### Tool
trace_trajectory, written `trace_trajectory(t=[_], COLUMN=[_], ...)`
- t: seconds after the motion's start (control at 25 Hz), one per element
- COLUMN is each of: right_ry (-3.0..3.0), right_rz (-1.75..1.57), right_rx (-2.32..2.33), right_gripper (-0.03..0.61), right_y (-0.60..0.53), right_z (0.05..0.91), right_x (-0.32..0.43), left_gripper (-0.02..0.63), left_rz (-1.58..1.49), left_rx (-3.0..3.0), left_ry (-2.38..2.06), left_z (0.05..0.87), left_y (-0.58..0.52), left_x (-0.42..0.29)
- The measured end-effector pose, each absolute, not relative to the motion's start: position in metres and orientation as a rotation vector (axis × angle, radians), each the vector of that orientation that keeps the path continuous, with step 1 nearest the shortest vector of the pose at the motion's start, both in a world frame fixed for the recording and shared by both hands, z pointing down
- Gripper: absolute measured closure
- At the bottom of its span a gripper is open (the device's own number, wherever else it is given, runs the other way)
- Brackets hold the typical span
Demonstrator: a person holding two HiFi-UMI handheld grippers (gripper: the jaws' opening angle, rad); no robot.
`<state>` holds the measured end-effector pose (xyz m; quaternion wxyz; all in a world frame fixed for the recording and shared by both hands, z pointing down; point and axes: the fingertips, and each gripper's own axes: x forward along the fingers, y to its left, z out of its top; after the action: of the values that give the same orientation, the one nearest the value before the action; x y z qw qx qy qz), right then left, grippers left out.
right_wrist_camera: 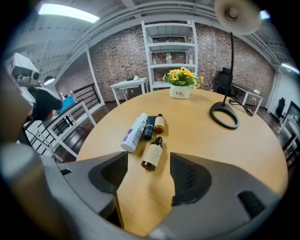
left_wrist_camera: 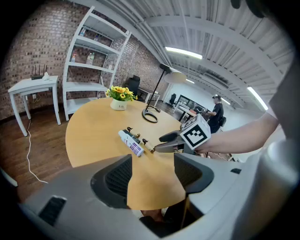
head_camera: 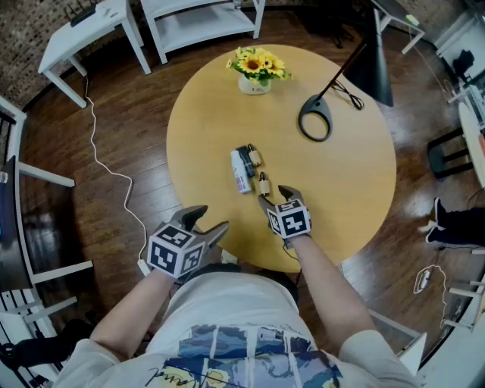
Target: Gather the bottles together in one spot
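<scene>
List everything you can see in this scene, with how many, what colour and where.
table: one, light wood, round, centre
white bottle: one, white, purple label, lying mid-table
dark bottle: one, black, lying beside the white bottle
small amber bottle: one, cream label, beside the dark bottle
dropper bottle: one, amber, cream label, lying just ahead of the right gripper
flower pot: one, white, yellow flowers, table's far edge
lamp: one, black, ring base on table
shelf unit: one, white, beyond table
cable: one, white, floor
left gripper: grey, open, empty
right gripper: grey, open, empty
</scene>
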<state>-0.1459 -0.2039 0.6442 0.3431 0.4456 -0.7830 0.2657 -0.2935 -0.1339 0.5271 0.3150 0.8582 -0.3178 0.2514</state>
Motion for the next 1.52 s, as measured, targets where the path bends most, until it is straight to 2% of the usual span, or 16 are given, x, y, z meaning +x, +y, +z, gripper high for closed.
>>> trace_trajectory(t=[0.2,0.28,0.4,0.56,0.72,1.04,1.32,1.52], right_ry=[-1.956,-1.912,-1.874,-1.888,-2.012,-2.404,-2.611,-2.694], right_rz=[0.679,0.670,0.663,0.709,0.773,0.733,0.607,0.592], right_rx=[1.145,1.148,1.160,1.218,1.315,1.444,1.464,1.364], right_gripper=[0.310,0.339,0.427,0.426,0.426,0.426,0.426,0.426], right_y=[-0.229,-0.232,-0.232,-0.231,-0.217,-0.178,-0.140,-0.127], right_z=[0.674,0.684,0.691,0.680,0.634,0.501,0.442,0.422], right_x=[-0.154,-0.150,-0.143,-0.130,-0.108,-0.070,-0.024,0.026], left_gripper=[0.330,0.330,0.330,0.330,0.330,0.364,0.376,0.475], left_rz=[0.690,0.690,0.682,0.690,0.657,0.470,0.412,0.419], left_rx=[2.250,2.246,2.245,2.285,2.347,2.469,2.433,2.378], left_ry=[-0.819,-0.817,-0.808,-0.761,-0.669,-0.271,0.019,0.093], left_z=[0.536,0.539,0.542,0.545,0.530,0.457,0.409,0.395], left_y=[-0.139,-0.140,-0.143,-0.152,-0.169,-0.202,-0.175,-0.158], left_x=[-0.297,-0.297,-0.296,-0.286,-0.262,-0.154,-0.033,0.039])
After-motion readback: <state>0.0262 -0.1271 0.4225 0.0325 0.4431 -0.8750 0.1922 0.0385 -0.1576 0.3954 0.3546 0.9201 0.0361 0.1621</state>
